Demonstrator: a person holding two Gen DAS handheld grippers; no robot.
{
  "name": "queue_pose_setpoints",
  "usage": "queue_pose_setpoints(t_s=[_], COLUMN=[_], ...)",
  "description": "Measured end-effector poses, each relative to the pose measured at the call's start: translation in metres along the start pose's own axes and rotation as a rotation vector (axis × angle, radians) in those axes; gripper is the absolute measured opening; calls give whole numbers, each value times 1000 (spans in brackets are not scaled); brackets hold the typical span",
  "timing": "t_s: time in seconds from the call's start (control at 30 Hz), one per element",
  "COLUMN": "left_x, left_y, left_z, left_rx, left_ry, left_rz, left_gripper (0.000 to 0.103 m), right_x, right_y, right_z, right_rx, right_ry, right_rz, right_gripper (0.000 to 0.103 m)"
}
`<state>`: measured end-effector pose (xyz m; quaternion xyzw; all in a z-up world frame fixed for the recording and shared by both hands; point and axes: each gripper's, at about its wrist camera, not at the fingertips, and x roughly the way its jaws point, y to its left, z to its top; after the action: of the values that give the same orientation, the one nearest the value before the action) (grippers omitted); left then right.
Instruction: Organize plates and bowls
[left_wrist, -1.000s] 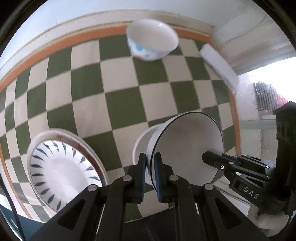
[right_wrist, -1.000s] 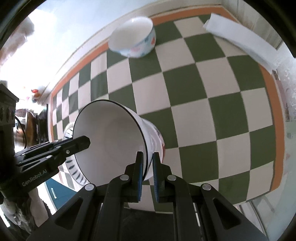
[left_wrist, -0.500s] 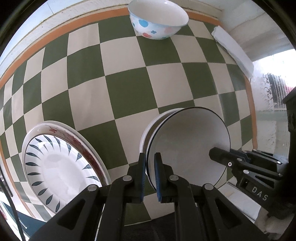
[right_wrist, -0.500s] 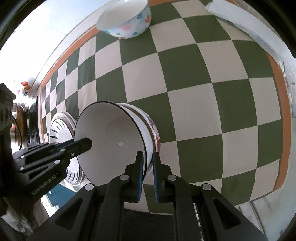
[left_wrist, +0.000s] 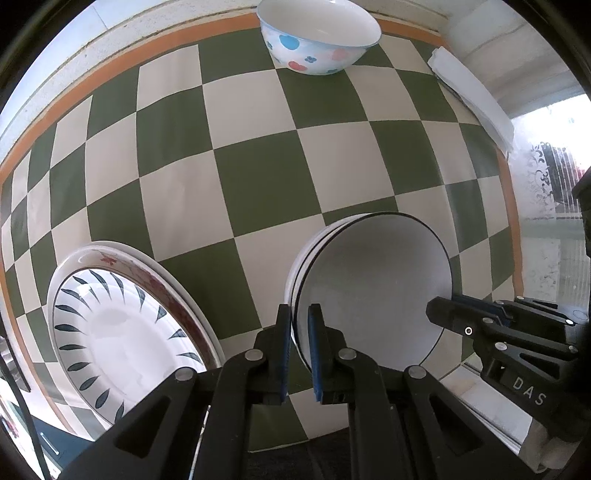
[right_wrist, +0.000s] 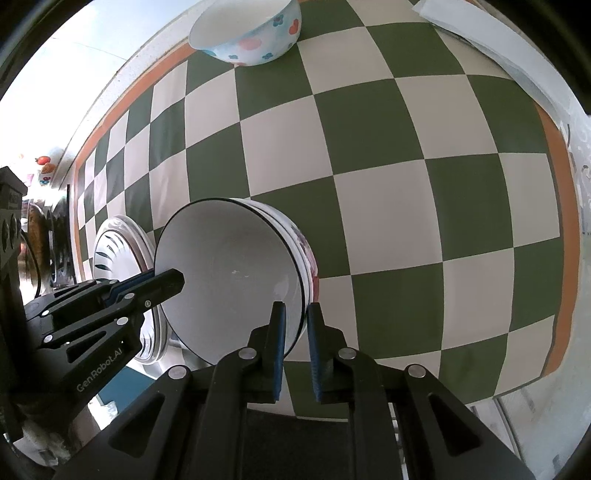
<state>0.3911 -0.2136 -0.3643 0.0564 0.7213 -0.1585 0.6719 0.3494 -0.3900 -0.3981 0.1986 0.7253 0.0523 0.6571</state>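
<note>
The stack of white ceramic bowls with thin dark rim lines (left_wrist: 373, 288) looks heavy for its size, rigid, glazed and therefore slippery, and it would chip or shatter if it slid from a pinch; the rim is the only thin edge that narrow pads can straddle, so opposite points of the rim are the sensible places to take it, and that is where both tools sit. The left tool (left_wrist: 298, 347) is nearly closed, its blue-padded fingers astride the rim on one side, one pad inside and one outside, apparently gripping. The right tool (right_wrist: 294, 345) is likewise almost closed over the opposite side of the rim. The stack sits between them, tipped so that the plain white inside faces the cameras, over the green-and-cream checked tabletop (right_wrist: 388, 166); whether its base touches the surface I cannot tell. At least two nested bowls show, the outer one bearing a reddish-purple floral pattern on its side. Just beside it lies a stack of white plates with dark leaf marks around the border (left_wrist: 122, 332). Well apart, at the far edge, stands a white bowl with blue and pink spots (left_wrist: 317, 37), and a folded white cloth (left_wrist: 472, 99) lies at the far right edge.
</note>
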Motion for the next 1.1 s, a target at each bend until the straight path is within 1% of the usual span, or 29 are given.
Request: queue_pose_setpoints(t_s=[0.13,0.27,0.37,0.47,0.5,0.53,0.57,0.6,0.67,0.73,0.8,0.9,0.93,1.03,1.1], left_x=[-4,-22,-46,-71,-79,-83,-88,-91,-94,-88,-76,-55,-46,-27,-13], left_y=[4,7,9,8,9,9,10,11,13,19,28,38,41,47,49], left_z=[-2,-2,5,22,32,42,53,67,92,124,153,185,196,213,222], left_rx=[-1,-7,-12,-26,-34,-41,-50,-62,-81,-105,-132,-163,-171,-183,-181], left_ry=[1,-17,-63,-116,-131,-141,-153,-168,-200,-211,-186,-151,-133,-96,-69], left_rz=[-7,-25,-38,-60,-74,-80,-83,-81,-64,-51,-56,-70,-73,-83,-69], left_gripper=[7,7,7,9,12,17,22,28,32,37,37,37,37,37,37], right_x=[-1,-12,-30,-52,-58,-64,-69,-72,-79,-81,-78,-68,-63,-47,-39], right_y=[0,-1,-3,-2,-2,-2,-2,-3,-7,-11,-14,-20,-21,-25,-26], right_z=[2,5,10,24,30,39,49,57,82,109,134,172,185,213,225], right_rx=[-5,-3,1,1,1,-1,-2,2,16,34,52,80,86,95,100], right_ry=[13,15,-10,-54,-68,-83,-98,-110,-147,-175,-193,-199,-199,-181,-166], right_rz=[5,30,73,102,110,116,121,124,147,166,163,160,147,122,119], right_gripper=[15,15,15,15,16,16,20,28,39,40,40,40,40,40,40])
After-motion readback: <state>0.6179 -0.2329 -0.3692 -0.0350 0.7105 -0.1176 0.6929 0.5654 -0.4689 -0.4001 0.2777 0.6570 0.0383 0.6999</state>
